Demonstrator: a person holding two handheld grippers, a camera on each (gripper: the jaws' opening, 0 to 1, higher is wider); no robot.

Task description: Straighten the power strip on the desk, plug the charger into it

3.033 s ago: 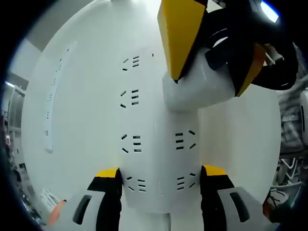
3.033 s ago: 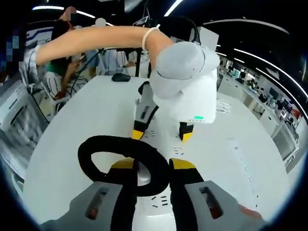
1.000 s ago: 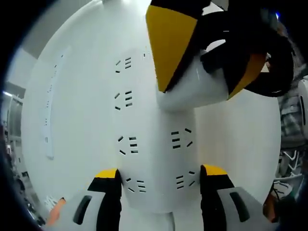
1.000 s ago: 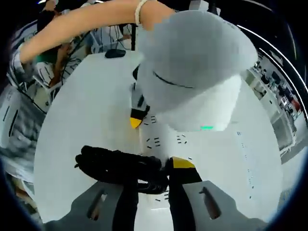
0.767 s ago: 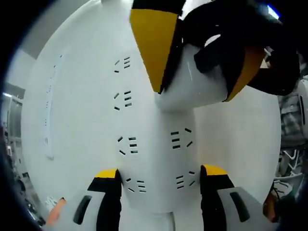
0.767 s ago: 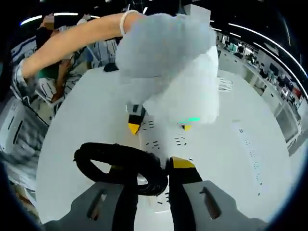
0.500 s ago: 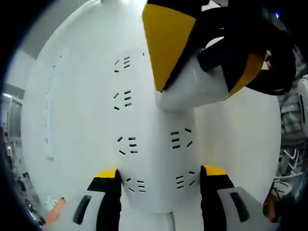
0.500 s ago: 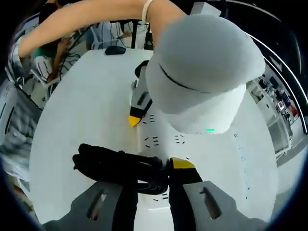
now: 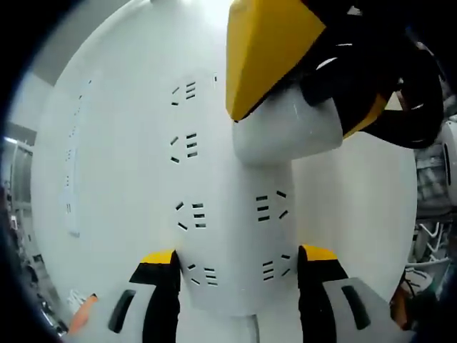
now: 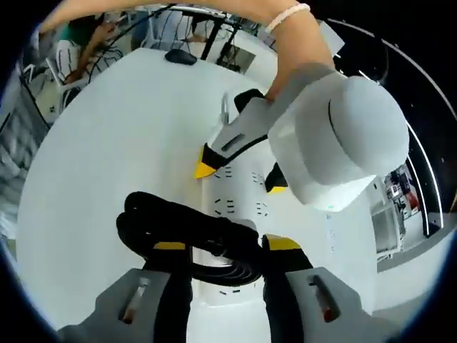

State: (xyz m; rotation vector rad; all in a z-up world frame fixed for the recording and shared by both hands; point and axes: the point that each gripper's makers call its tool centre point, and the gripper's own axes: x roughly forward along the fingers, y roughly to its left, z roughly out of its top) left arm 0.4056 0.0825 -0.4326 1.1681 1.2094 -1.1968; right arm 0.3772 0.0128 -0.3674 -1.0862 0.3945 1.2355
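The white power strip [image 9: 232, 214] lay flat on the white desk [image 9: 107, 143], and your left gripper [image 9: 238, 275] clamped it, one yellow-tipped jaw on each long side. Your right gripper [image 10: 218, 250] gripped the white charger [image 9: 282, 128], pressed down on the strip's sockets, with its black coiled cable [image 10: 186, 232] bunched between the jaws.
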